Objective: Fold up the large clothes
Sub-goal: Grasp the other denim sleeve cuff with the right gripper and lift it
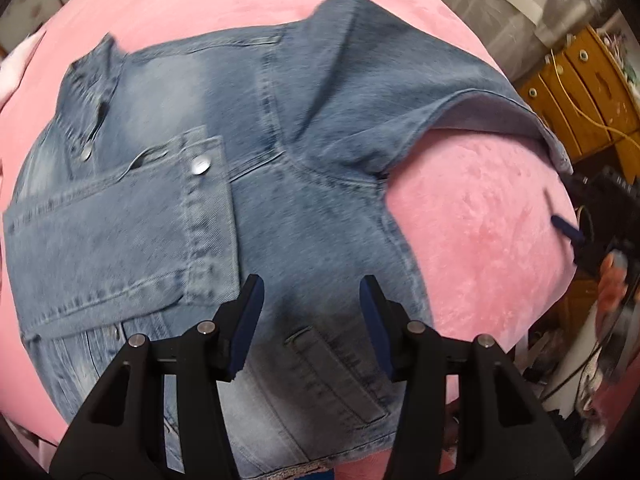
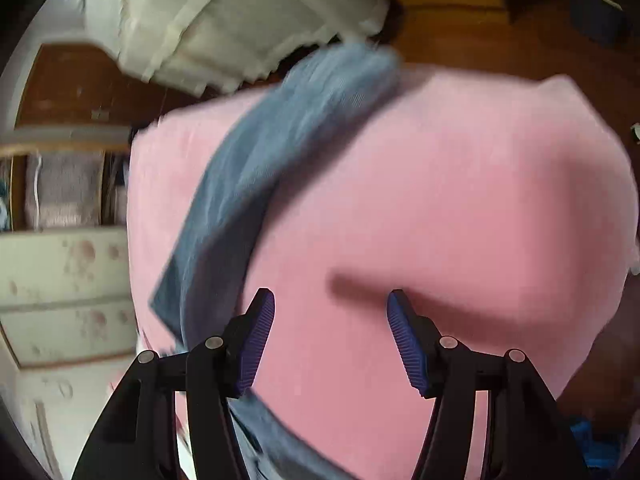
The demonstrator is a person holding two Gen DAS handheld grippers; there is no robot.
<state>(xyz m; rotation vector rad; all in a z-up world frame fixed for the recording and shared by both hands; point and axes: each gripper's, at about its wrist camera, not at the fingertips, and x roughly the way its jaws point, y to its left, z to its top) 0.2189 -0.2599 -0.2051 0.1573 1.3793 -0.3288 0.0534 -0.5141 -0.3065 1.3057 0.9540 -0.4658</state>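
One denim jacket [image 1: 256, 184] lay spread on one pink blanket [image 1: 480, 220], and two grippers hung above it. In the left wrist view the jacket filled the middle of the frame, running from the 9 o'clock edge to the 6 o'clock edge. It was faded blue with paler worn patches. One sleeve lay folded across its body toward 9 o'clock; the other sleeve [image 1: 420, 80] reached out toward 2 o'clock, its cuff at the blanket's edge. Two metal snaps showed near the collar at 10 o'clock.

The left gripper [image 1: 311, 294] hovered over the jacket's lower body, its fingers apart with nothing between them. The right gripper [image 2: 331, 310] hovered over bare blanket, fingers also apart and empty; the blurred sleeve ran beside it from 12 to 7 o'clock. One wooden dresser [image 1: 580, 92] stood at 3 o'clock.
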